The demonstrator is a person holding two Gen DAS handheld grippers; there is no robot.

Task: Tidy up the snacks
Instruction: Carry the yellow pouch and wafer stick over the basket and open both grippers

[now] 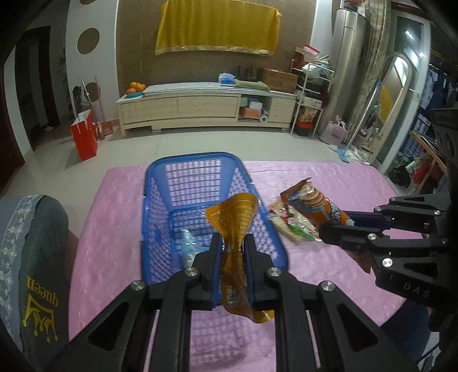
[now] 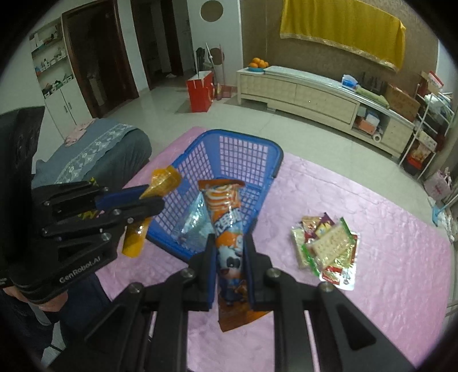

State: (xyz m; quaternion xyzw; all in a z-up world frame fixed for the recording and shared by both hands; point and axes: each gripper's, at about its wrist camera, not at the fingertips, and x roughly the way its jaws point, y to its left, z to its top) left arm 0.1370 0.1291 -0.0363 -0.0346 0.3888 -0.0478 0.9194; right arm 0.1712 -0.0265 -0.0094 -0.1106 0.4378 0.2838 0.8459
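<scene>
The left tool (image 1: 233, 257) is pinching an amber wrapper (image 1: 234, 226) upright, and the blue basket (image 1: 160, 177) is lying just beyond at twelve o'clock; the right tool (image 2: 230, 257) is pinching an orange snack packet (image 2: 226, 211).

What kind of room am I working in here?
Most likely a home living room. A long low cabinet with a bowl of oranges stands against the far wall, a yellow cloth hangs above it, and a cluttered shelf rack stands beside it.

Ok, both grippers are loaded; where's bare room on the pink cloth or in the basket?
Blue basket: far half bare, one clear packet at its near end. Pink cloth is bare right of the snack pile. Crowded: the strip between basket and pile.
</scene>
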